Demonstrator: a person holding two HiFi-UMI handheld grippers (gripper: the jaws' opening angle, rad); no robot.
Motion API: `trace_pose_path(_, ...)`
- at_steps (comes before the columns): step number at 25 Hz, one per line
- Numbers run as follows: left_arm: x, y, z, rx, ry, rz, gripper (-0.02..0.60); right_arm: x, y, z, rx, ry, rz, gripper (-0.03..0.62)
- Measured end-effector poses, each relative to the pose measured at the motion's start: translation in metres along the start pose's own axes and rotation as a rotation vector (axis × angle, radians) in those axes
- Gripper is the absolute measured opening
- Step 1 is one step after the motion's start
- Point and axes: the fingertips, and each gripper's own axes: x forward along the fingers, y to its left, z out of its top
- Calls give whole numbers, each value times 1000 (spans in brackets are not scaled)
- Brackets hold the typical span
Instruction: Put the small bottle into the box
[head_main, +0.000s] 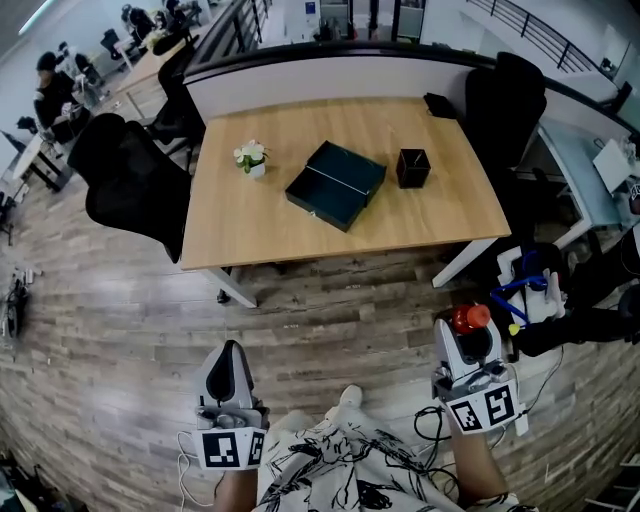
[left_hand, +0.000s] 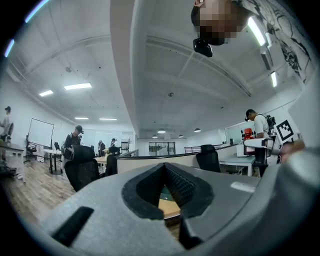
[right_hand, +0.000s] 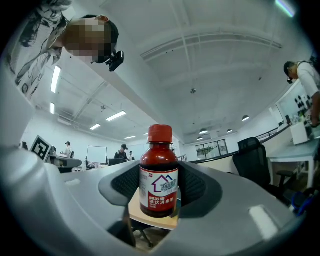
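Note:
A small red-brown bottle (right_hand: 159, 172) with a red cap and a white-and-red label stands upright between the pads of my right gripper (right_hand: 159, 197), which is shut on it. In the head view the bottle's red cap (head_main: 472, 318) pokes out of that right gripper (head_main: 470, 345) at the lower right. My left gripper (head_main: 228, 385) is held low at the lower left. Its jaws are together with nothing in them, as the left gripper view (left_hand: 165, 170) shows. The dark flat box (head_main: 336, 184) lies on the wooden table (head_main: 260, 225), well ahead of both grippers.
On the table a small white pot of flowers (head_main: 251, 157) stands left of the box and a black cube-shaped holder (head_main: 412, 167) to its right. Black office chairs (head_main: 125, 180) flank the table. Wooden floor lies between me and the table. Cables and a cart (head_main: 525, 290) are at my right.

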Motion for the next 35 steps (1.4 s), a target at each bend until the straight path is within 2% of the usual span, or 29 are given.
trace_pose_path(4, 9, -5, -13, 14, 39, 3, -3, 15, -14, -4, 22, -5, 4, 232)
trace_pose_path(10, 30, 9, -18, 6, 44, 45, -3, 41, -27, -17, 19, 19, 13, 232)
trace_pose_path(14, 57, 19, -23, 3, 36, 32, -3, 65, -35, -17, -9, 21, 4, 232)
trace_pose_path(22, 128, 55, -6, 19, -22, 6, -3, 134, -41, -8, -48, 0, -6, 232)
trace_pose_path(35, 209, 116, -3, 1, -23, -27, -3, 227, -36, -13, -63, -1, -28, 232)
